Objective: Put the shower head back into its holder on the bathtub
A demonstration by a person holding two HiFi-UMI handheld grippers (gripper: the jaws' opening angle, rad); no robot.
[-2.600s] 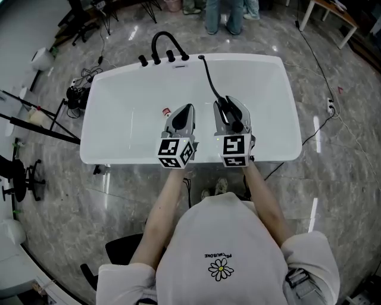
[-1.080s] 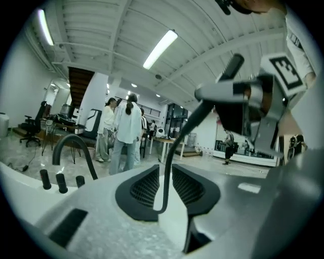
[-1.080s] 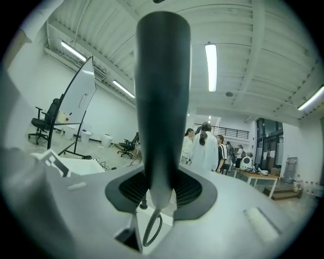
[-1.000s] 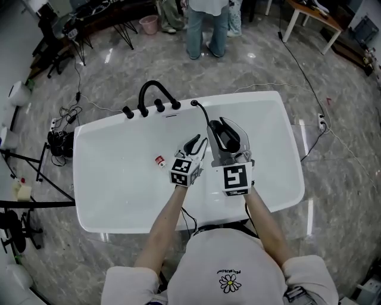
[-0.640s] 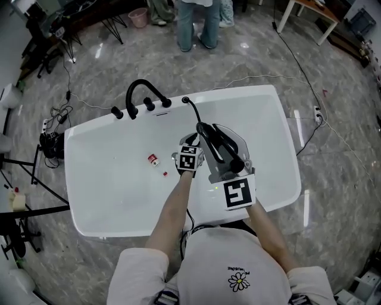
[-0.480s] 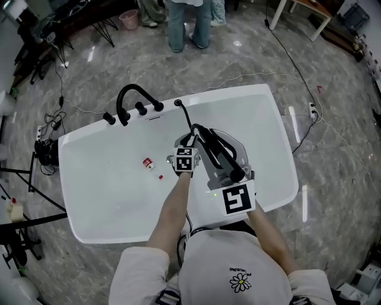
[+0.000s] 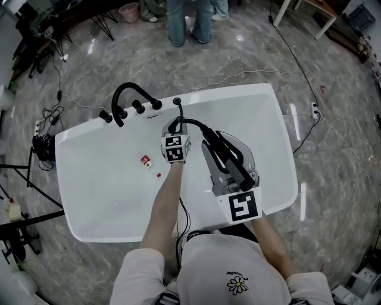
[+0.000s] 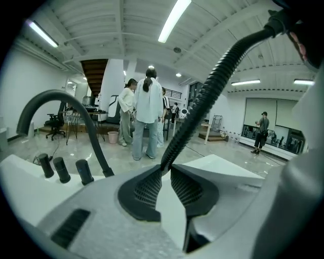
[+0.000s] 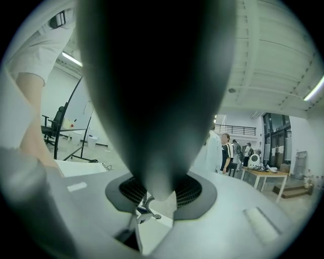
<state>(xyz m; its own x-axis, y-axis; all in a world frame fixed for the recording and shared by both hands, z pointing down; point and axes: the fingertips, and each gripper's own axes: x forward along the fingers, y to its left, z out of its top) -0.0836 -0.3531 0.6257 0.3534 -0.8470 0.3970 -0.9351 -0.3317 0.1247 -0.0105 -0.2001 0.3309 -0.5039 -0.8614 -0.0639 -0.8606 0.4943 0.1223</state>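
The black shower head (image 7: 229, 159) lies along my right gripper (image 7: 221, 143), which is shut on it over the white bathtub (image 7: 262, 101). In the right gripper view it is a dark blurred mass (image 9: 152, 91) between the pads. Its black hose (image 7: 190, 123) arcs from the round holder (image 7: 177, 101) on the tub's far rim to the head. My left gripper (image 7: 174, 126) is just short of that holder. Its jaws are closing on the hose (image 8: 217, 86), and the left gripper's pads (image 8: 147, 189) pinch it at the tips.
A black arched faucet (image 7: 128, 92) and its knobs (image 8: 61, 169) stand on the far rim, left of the holder. A small red-and-white item (image 7: 145, 159) lies inside the tub. People stand beyond the tub (image 7: 184, 18). Cables and stands (image 7: 41, 128) are on the floor at left.
My left gripper has moved toward the far rim and dropped onto the hose near the holder, and its jaws have narrowed around it. The right gripper, still holding the shower head, has drawn back slightly.
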